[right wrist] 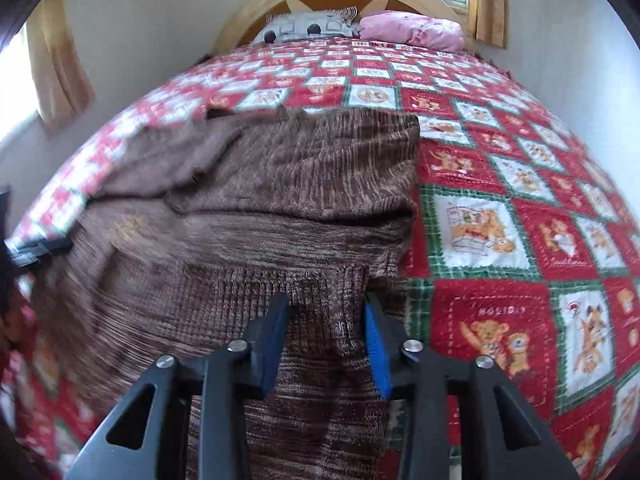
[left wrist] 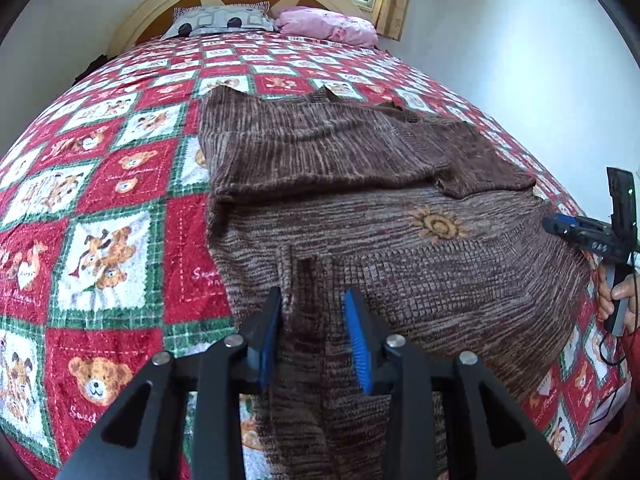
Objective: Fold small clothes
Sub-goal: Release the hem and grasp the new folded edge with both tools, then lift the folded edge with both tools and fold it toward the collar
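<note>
A brown knitted sweater with a small sun motif lies on the bed, its sleeves folded across the upper part. My left gripper has its jaws apart over the sweater's near left hem, cloth lying between them. My right gripper also stands with jaws apart over the near right hem of the sweater. The right gripper shows at the right edge of the left wrist view, held by a hand.
The bed is covered by a red, green and white teddy-bear quilt. A patterned pillow and a pink pillow lie at the wooden headboard. White walls and curtained windows surround the bed.
</note>
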A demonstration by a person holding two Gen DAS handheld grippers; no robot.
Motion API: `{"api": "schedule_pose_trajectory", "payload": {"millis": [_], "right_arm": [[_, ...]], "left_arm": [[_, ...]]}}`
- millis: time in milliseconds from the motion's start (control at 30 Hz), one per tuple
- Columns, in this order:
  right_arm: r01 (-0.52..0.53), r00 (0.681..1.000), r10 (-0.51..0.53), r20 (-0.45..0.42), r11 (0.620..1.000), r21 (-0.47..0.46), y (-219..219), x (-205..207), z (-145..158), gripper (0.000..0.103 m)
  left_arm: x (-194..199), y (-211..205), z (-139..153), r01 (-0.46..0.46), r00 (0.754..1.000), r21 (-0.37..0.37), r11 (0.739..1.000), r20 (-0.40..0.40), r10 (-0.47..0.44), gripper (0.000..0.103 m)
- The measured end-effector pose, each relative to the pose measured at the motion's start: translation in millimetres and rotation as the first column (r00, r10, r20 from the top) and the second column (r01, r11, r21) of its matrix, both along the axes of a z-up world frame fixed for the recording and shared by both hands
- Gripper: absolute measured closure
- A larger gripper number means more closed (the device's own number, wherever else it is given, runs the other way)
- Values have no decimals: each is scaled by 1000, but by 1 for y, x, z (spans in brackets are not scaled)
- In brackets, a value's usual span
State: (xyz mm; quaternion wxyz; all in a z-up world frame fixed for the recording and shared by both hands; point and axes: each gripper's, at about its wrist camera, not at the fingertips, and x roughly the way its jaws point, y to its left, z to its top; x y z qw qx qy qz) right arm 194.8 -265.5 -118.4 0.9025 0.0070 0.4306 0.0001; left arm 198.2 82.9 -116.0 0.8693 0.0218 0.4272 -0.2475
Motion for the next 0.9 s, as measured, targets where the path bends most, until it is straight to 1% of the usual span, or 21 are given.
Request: {"api": "schedule_pose_trajectory", "payload": {"millis": [33, 67, 100, 133, 167, 267, 433, 500, 533, 567, 600, 733, 767, 800, 867, 900], "right_arm": [[-4, 1000, 4, 7, 1000, -12, 2, -2, 1, 71], [-11, 1000, 11, 10, 1000, -14, 3, -3, 2, 90], [-13, 1000, 13, 10, 1000, -14, 4, -5, 5, 95], [-11, 1000, 11, 15, 1000, -12, 4, -9, 9, 95], [-13, 1000, 13, 28, 1000, -6, 5, -12, 14, 95], [-33, 997, 33, 77, 999, -4, 10, -24, 30, 95], [-54, 987, 53, 154, 999, 1, 14, -37, 61, 95], [-55, 982, 51, 182, 998, 19, 12, -36, 73, 95], [-54, 979, 45, 200, 998, 44, 9, -35, 79, 95], [-57, 976, 43, 211, 997, 59, 9, -34, 82, 95], [-57, 974, 41, 221, 996, 64, 8, -33, 84, 95], [-67, 972, 56, 229, 997, 41, 12, -22, 88, 95], [-72, 973, 62, 224, 997, 36, 13, -17, 89, 95], [-80, 975, 72, 212, 996, 26, 14, -14, 88, 95], [-90, 978, 90, 190, 996, -9, 18, -12, 86, 95], [-96, 979, 97, 182, 995, -17, 19, -12, 83, 95]], "left_arm": [[0, 0, 0, -2, 1000, 1, 1000, 1, 2, 68], [-1, 1, 1, -4, 1000, -3, 1000, 3, 4, 68], [-1, 1, 1, -6, 1000, -6, 1000, 3, 6, 70], [-2, 2, 1, -10, 1000, -9, 1000, 6, 10, 75], [-2, 3, 2, -19, 1000, -11, 1000, 9, 19, 83], [-3, 7, 3, -43, 999, -28, 999, 5, 43, 92], [-9, 9, 16, -46, 999, -52, 998, 21, 47, 93], [-11, 10, 28, -49, 998, -76, 996, 38, 52, 93], [-12, 11, 32, -51, 997, -84, 995, 46, 55, 93], [-12, 12, 39, -57, 996, -95, 994, 62, 63, 96], [-11, 12, 44, -65, 995, -102, 993, 71, 72, 96], [0, 16, 57, -89, 992, -149, 985, 72, 100, 96], [2, 16, 59, -95, 992, -146, 985, 74, 107, 96], [6, 14, 59, -97, 992, -124, 988, 66, 106, 96], [12, 10, 53, -68, 997, -77, 995, 28, 70, 96], [13, 9, 50, -49, 999, -67, 997, 11, 50, 96]]}}
